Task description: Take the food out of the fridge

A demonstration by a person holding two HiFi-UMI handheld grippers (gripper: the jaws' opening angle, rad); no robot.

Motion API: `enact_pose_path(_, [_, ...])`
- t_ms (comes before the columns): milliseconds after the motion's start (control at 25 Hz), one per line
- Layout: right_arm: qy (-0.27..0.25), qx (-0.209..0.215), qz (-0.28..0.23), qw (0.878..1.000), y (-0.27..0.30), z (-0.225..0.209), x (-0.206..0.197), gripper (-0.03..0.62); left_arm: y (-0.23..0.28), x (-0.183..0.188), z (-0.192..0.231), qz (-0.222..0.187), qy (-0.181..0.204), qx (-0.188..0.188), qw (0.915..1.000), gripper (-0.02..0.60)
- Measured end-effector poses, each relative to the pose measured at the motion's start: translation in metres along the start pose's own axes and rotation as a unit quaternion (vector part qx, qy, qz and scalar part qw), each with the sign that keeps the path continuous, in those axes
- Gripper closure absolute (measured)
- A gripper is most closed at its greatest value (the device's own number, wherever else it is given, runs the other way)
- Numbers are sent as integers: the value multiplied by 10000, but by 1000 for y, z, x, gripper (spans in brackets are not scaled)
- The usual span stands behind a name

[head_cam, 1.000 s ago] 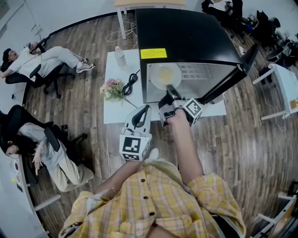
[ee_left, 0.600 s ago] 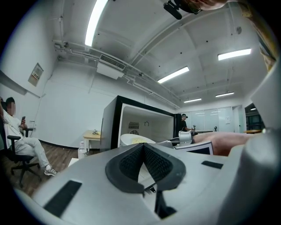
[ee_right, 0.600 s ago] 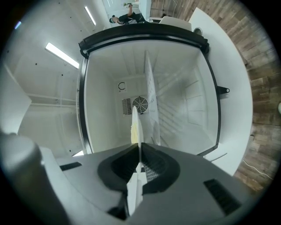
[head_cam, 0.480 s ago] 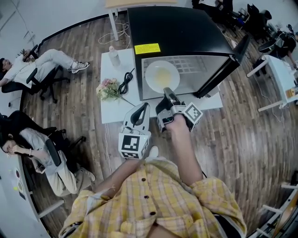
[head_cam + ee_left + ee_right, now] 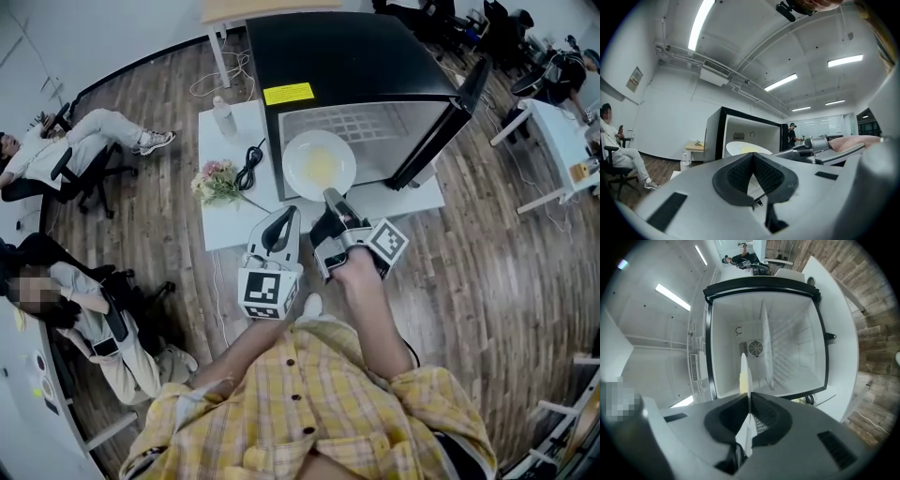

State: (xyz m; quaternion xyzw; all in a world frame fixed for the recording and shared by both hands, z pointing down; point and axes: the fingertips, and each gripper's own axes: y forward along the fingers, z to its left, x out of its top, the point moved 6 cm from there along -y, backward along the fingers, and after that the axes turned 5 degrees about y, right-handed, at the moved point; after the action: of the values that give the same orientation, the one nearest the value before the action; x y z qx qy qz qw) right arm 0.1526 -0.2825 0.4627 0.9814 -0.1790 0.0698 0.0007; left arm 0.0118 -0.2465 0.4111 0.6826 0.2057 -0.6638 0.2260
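Plate [image 5: 320, 165] with some yellowish food on it is sitting right at the mouth of the open fridge [image 5: 356, 66], partly over the front edge, and the right gripper [image 5: 330, 199] has its jaws clamped on the near rim. In the right gripper view you see the plate edge-on, a thin white line running up from between the jaws with the white inside of the fridge and its wire shelf behind it. Left gripper [image 5: 292, 214] is just hanging out low beside the right one, near the person's yellow plaid shirt [image 5: 319, 403], jaws closed together with nothing in them. It's pointing at the fridge too. The fridge is a black one with a yellow sticker [image 5: 288, 93] on top, door [image 5: 441, 122] swung open to the right, standing on a white table [image 5: 230, 225]. Also on the table: a bunch of flowers [image 5: 217, 180], a black cable [image 5: 250, 167] and a bottle [image 5: 223, 116].
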Motion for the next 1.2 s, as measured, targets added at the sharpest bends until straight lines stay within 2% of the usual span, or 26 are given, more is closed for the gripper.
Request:
enact_pose_path(640, [-174,24,-56,9998,-42,3,-25,577,-16,2,-8,-103,25,-172,9998,574])
enact_pose_path(1200, [-227,48,-63,9997,-53,3,-29,577,-20,1,-13,-143,12,-207,9997,574])
